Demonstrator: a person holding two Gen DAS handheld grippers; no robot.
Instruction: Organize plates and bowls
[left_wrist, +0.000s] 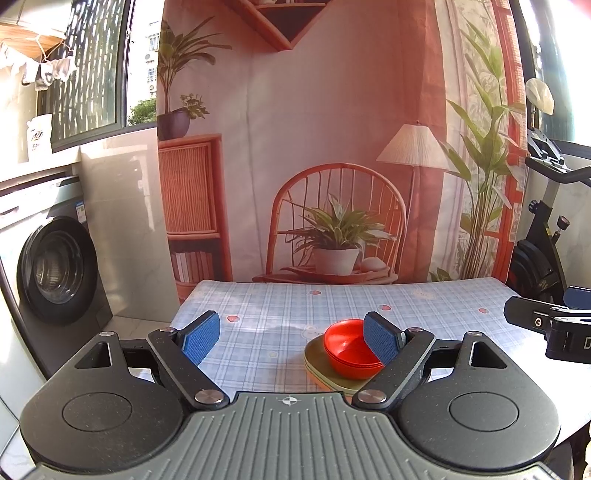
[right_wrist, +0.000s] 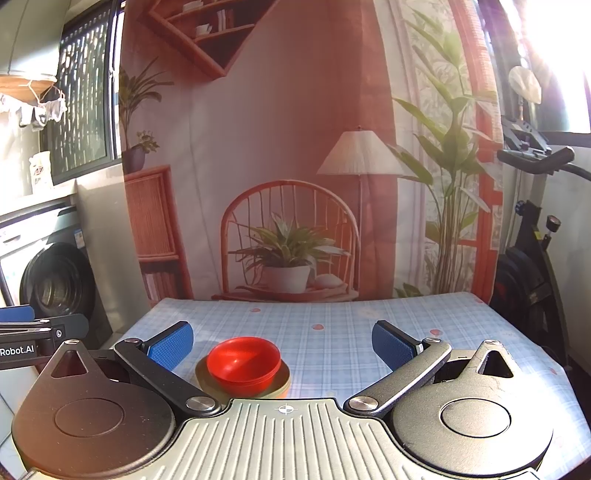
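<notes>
Orange plate edge (left_wrist: 317, 374) under red bowls (left_wrist: 351, 349), left view only.

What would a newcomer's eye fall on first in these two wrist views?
The red bowls, nested and sitting on stacked greenish plates, stand out on the blue checked tablecloth. The left hand-held gripper and right hand-held gripper frame them, both open and empty. Behind the table hangs a printed backdrop with a rattan chair.
</notes>
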